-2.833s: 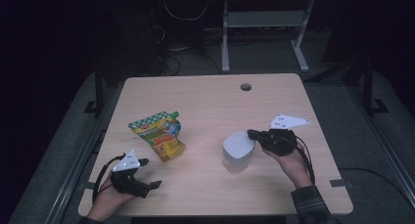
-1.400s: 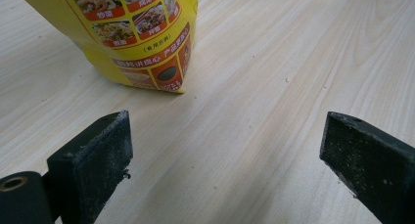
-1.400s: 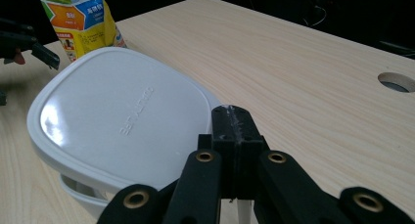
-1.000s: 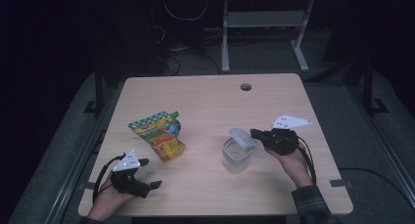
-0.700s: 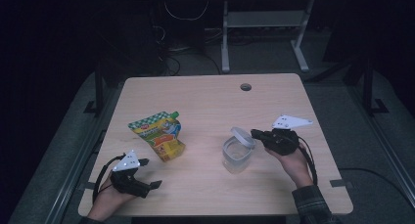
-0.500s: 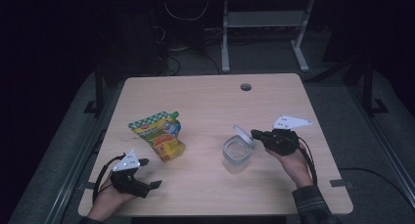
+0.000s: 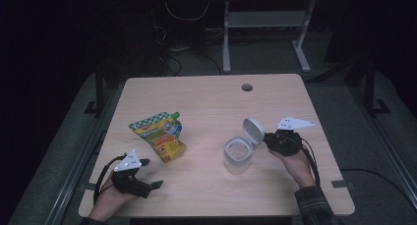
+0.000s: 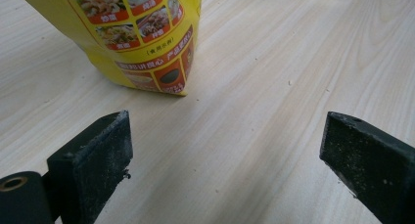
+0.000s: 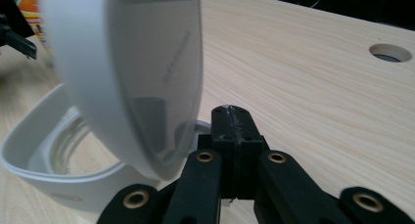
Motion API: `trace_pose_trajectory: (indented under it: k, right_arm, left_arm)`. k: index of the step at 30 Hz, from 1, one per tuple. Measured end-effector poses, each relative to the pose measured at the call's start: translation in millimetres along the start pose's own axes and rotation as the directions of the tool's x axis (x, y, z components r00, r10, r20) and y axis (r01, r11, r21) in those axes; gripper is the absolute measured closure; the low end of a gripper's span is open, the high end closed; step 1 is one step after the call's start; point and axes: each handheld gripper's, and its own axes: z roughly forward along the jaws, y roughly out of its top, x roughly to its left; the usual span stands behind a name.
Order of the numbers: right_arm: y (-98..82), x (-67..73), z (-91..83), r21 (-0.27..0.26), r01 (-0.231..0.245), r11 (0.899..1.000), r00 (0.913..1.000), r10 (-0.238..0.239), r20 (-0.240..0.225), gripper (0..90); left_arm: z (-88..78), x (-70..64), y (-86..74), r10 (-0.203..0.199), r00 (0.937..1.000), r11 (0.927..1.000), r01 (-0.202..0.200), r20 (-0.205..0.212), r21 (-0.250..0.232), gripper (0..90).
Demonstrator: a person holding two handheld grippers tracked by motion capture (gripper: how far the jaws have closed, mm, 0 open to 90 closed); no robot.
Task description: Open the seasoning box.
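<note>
A clear plastic container (image 7: 237, 156) stands open on the wooden table (image 7: 211, 102), right of centre. Its white lid (image 7: 253, 130) stands tilted up at the container's right rim. My right gripper (image 7: 268, 139) is shut on the lid's edge. In the right gripper view the lid (image 9: 132, 62) rises just left of the closed gripper (image 9: 234, 120), over the container's rim (image 9: 29, 158). A yellow and green food pouch (image 7: 158, 135) lies left of centre. My left gripper (image 7: 147, 178) rests open near the front left edge. Its own view shows the pouch's bottom corner (image 8: 142, 33) ahead of that gripper (image 8: 225, 155), apart from it.
A round cable hole (image 7: 247, 87) sits near the table's far edge, also seen as a hole (image 9: 390, 53) in the right gripper view. Behind the table are desk legs (image 7: 226, 43) and cables on the dark floor.
The lid lay over the container 2.8 s ago. My right gripper has since swung it up and to the right, uncovering the container. The left gripper and pouch have not moved.
</note>
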Motion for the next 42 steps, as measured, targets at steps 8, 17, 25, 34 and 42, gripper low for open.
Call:
trace_pose_trajectory:
  k: [8,17,25,34,42]
  right_arm:
    - [-4.4,-2.7,-2.7,-0.010,-0.019,1.000,0.9993,0.019,0.032,89.5]
    - [-15.3,-3.6,-12.5,-0.028,-0.046,0.999,0.9952,0.048,0.086,84.0]
    - [-34.6,-1.7,-28.2,-0.019,-0.066,0.998,0.9894,0.068,0.129,56.1]
    - [-55.2,7.7,-42.6,0.013,-0.076,0.997,0.9865,0.074,0.147,41.1]
    - [-68.1,21.5,-50.8,0.034,-0.077,0.996,0.9905,0.073,0.116,38.5]
  left_arm:
    - [-6.2,0.5,-1.7,-0.004,0.9999,1.0000,0.003,-0.017,-0.005,4.9]
    - [-13.9,3.8,0.5,-0.006,0.9998,0.9988,0.006,-0.017,-0.048,4.8]
    - [-23.9,10.0,3.3,-0.038,0.9992,0.9962,0.037,-0.014,-0.079,4.9]
    - [-34.9,14.5,14.9,-0.022,0.9994,0.9912,0.018,-0.027,-0.131,5.8]
    - [-42.0,25.1,24.6,-0.037,0.9986,0.9829,0.030,-0.037,-0.182,5.8]
